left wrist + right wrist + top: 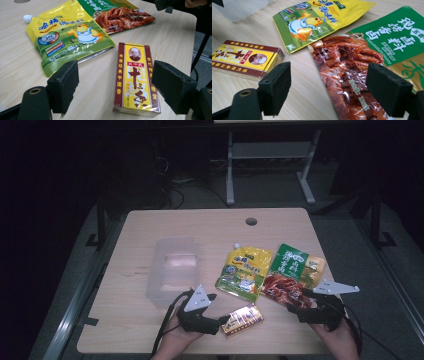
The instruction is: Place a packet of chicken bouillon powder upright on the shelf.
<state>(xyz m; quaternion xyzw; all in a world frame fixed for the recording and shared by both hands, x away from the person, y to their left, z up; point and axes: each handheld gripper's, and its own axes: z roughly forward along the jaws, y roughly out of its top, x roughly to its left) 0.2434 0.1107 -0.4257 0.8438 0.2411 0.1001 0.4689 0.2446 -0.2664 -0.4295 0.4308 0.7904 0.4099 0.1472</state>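
where glossy crinkled pouches (292, 279) lie flat, a boxy carton (135, 79) between spread foam jaws

On the table (150, 330), seen from the high view, the lidless container (172, 270) stands left of centre. Right of it lies the spouted pouch (244, 271), and right of that the packet of braised meat (292, 277), the two edges just overlapping. The small box (242, 319) lies flat in front of the pouch, near the front edge. The left gripper (216, 309) sits just left of the box, the right gripper (299, 301) at the packet's near end
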